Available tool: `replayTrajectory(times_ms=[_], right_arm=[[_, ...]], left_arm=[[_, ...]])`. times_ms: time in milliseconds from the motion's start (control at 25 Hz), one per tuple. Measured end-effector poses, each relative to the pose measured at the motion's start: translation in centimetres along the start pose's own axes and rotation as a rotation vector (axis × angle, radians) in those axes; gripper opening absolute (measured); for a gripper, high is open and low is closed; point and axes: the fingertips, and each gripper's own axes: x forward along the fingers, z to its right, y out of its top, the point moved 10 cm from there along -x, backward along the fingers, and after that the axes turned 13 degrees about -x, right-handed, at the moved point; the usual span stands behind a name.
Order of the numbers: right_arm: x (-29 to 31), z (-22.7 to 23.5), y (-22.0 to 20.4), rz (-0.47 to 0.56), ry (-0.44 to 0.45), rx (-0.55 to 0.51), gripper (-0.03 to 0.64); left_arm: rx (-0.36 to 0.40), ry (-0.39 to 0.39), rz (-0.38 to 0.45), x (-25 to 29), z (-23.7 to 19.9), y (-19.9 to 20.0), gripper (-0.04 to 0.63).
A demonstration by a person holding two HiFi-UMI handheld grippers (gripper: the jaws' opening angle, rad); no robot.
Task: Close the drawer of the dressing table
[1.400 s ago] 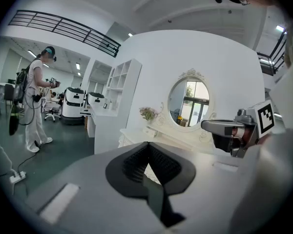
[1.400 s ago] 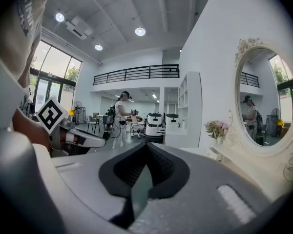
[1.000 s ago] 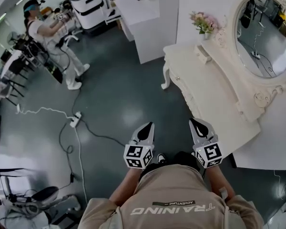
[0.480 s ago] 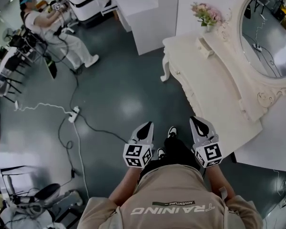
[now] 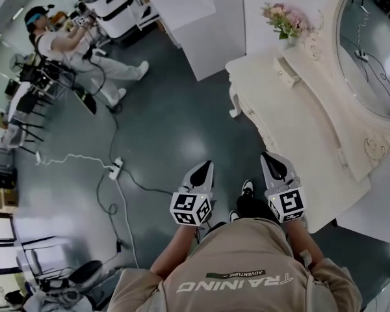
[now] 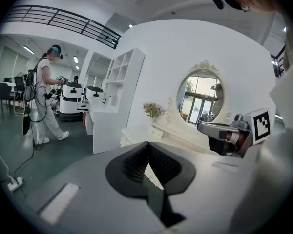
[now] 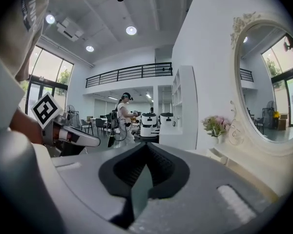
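The view swings, so the table (image 5: 292, 129) slides right and the mirror (image 5: 377, 51) now runs off the frame's edge. The wearer's shoe (image 5: 247, 187) comes forward, close to the table's front. The far person (image 5: 65, 44) widens the stride, with one foot (image 5: 143, 67) now thrown out to the side. The power strip (image 5: 116, 169) drifts right and lower.

A robotics test hall staged as a home: a white dressing table (image 5: 292, 112) with an oval mirror (image 5: 377, 51) shares the floor with wheeled robots (image 5: 116, 5), a trailing power strip (image 5: 116, 169) and a mezzanine railing (image 7: 127, 72).
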Motion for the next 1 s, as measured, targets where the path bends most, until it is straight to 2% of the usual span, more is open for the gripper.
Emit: replayTrajectory(times_ms=[280, 520, 800, 1000], right_arm=[[5.1, 5.0, 0.8, 0.018, 0.028, -0.026, 0.002], [8.4, 7.5, 0.7, 0.006, 0.068, -0.033, 0.002], [11.7, 7.7, 0.2, -0.023, 0.092, -0.032, 0.002], [15.0, 7.6, 0.2, -0.062, 0.083, -0.035, 0.002]], left_arm=[[0.018, 0.014, 0.033, 5.5, -0.7, 4.8, 0.015], [-0.006, 0.039, 0.043, 8.5, -1.4, 6.6, 0.015], [-0.04, 0.063, 0.041, 10.7, -3.6, 7.6, 0.015], [-0.05, 0.028, 0.017, 12.9, -6.7, 8.8, 0.015]])
